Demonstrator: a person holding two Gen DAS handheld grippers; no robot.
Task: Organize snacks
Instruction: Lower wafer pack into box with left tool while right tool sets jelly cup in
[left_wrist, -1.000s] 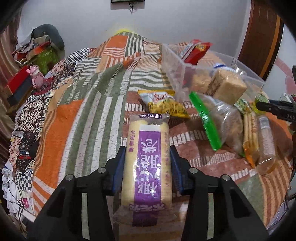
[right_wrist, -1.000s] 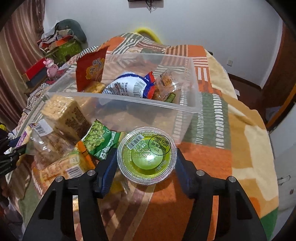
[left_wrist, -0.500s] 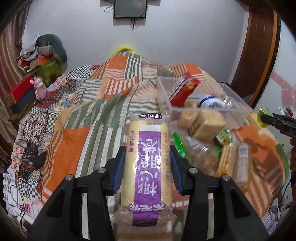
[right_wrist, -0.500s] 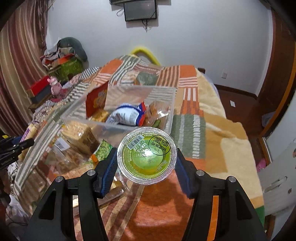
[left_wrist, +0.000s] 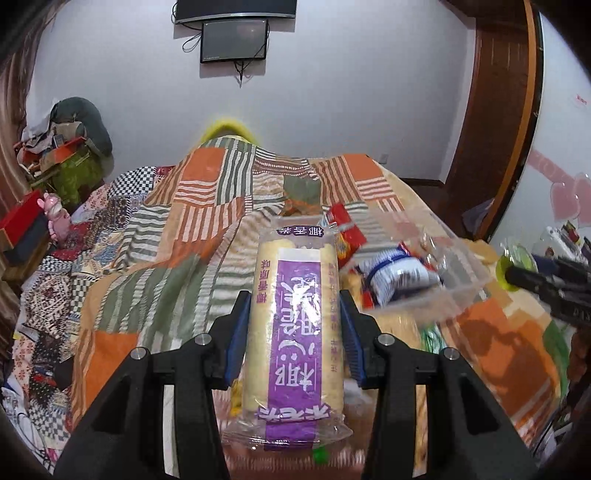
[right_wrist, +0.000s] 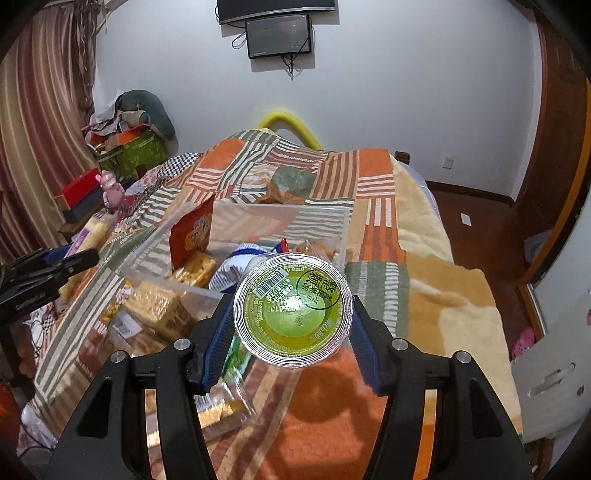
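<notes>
Right gripper (right_wrist: 291, 341) clamps green jelly cup (right_wrist: 292, 311) above clear bin (right_wrist: 236, 218), quilt (right_wrist: 373, 192).

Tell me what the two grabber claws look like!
Both grippers, left and right, look alike: black plastic frames with triangular cut-outs and round silver screws on top. Each finger ends in a blue ribbed pad. Faint lettering marks the left one's side. No cables or sleeves show.
</notes>
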